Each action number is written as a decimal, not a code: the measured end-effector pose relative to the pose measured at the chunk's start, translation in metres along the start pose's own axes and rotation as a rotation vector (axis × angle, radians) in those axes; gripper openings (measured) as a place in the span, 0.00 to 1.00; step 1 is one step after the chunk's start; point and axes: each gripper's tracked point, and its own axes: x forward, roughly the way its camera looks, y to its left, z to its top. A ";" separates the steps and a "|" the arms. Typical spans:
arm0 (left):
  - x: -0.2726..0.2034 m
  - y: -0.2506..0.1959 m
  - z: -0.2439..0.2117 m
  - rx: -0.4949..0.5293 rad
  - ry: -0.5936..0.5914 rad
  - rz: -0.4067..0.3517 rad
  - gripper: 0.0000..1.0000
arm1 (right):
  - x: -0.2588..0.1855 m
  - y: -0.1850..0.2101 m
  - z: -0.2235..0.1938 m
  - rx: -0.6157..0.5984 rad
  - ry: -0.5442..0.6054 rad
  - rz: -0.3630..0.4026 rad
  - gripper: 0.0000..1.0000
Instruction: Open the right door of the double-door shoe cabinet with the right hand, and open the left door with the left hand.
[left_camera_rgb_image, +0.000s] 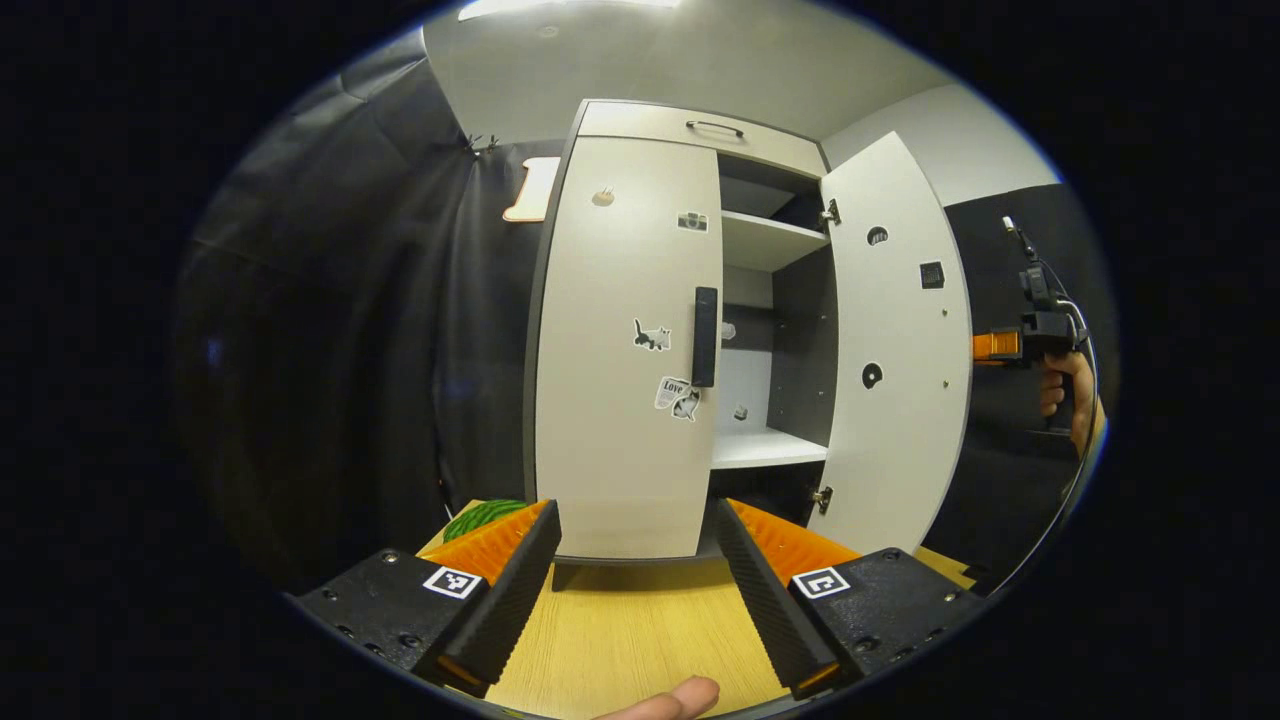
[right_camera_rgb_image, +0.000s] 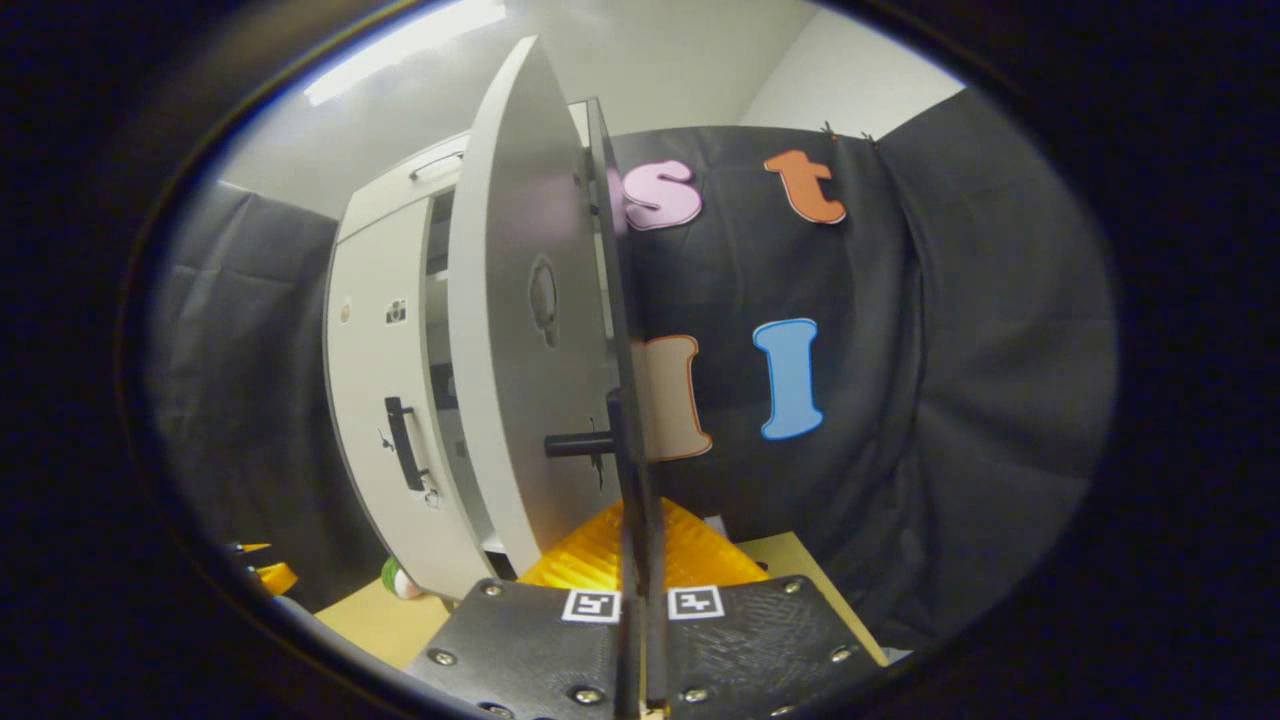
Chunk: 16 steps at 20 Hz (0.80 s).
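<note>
Right gripper (right_camera_rgb_image: 632, 560): my right claw is clamped on the free edge of the right door (right_camera_rgb_image: 520, 330); in the right gripper view the door's thin edge runs straight down between my two fingers, which press on it from both sides.
Right door: swung well out from the shoe cabinet (left_camera_rgb_image: 650, 125); its black handle (right_camera_rgb_image: 580, 444) sticks out sideways just above my fingers. In the left gripper view I see the door's inner face (left_camera_rgb_image: 895, 350) standing open on its hinges, and beyond its edge the right gripper (left_camera_rgb_image: 1000, 345) with a hand (left_camera_rgb_image: 1062, 395) on its grip.
Left gripper (left_camera_rgb_image: 635, 580): my left claw is spread wide, fingers apart, holding nothing, and faces the cabinet from a little way back over the wooden table (left_camera_rgb_image: 620, 630).
Left door (left_camera_rgb_image: 625, 350): closed and flush with the cabinet front; its black vertical handle (left_camera_rgb_image: 705, 337) sits at the door's inner edge, above and between my open fingers, with small stickers beside it.
Cabinet inside: white shelves (left_camera_rgb_image: 770, 240) show through the opened right half.
Top drawer: a bar handle (left_camera_rgb_image: 714, 127) sits above the doors.
Table: a green striped thing (left_camera_rgb_image: 480, 517) lies by the cabinet's lower left corner, behind my left finger.
Fingertip (left_camera_rgb_image: 675, 698): shows at the bottom edge of the left gripper view.
</note>
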 end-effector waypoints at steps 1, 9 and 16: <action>0.000 0.001 0.001 0.003 0.001 0.003 0.97 | 0.000 -0.002 0.001 -0.005 -0.001 -0.008 0.03; 0.008 -0.004 0.016 0.048 -0.040 -0.001 0.97 | -0.001 -0.001 -0.001 0.017 -0.013 -0.013 0.05; 0.045 -0.015 0.035 0.049 -0.040 -0.010 0.97 | -0.024 -0.012 0.012 -0.102 -0.123 -0.048 0.57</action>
